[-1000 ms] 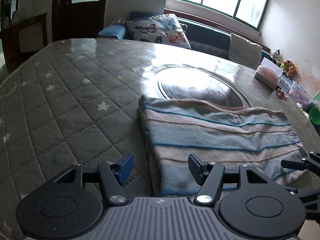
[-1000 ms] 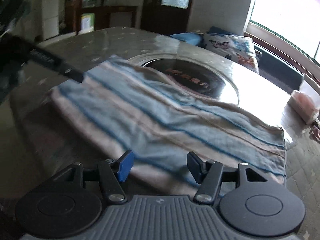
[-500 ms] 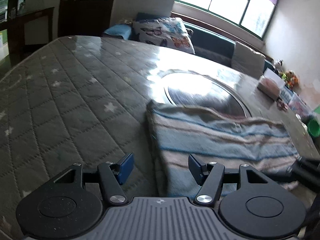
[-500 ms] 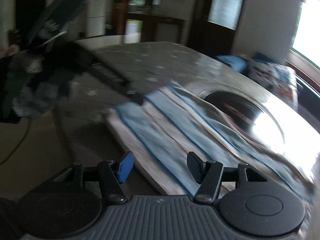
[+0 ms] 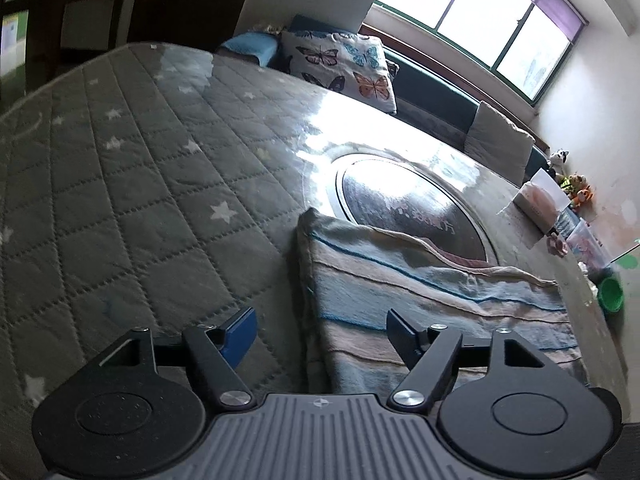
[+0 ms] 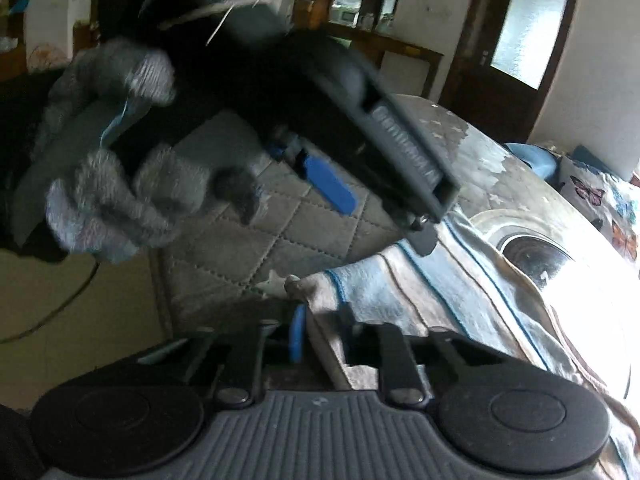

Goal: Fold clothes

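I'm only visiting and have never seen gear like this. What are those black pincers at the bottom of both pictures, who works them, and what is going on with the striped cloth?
No robot here: a person holds a two-fingered gripper in each hand, each with a camera looking along its fingers.

The left camera shows the left gripper, its jaws opening and holding nothing, above the near left edge of the folded blue-and-beige striped garment.

That garment lies on a grey quilted, star-patterned table cover, partly over a round glass turntable.

The right camera shows the right gripper closing on the garment's corner; above is the person's grey-gloved hand holding the left gripper.
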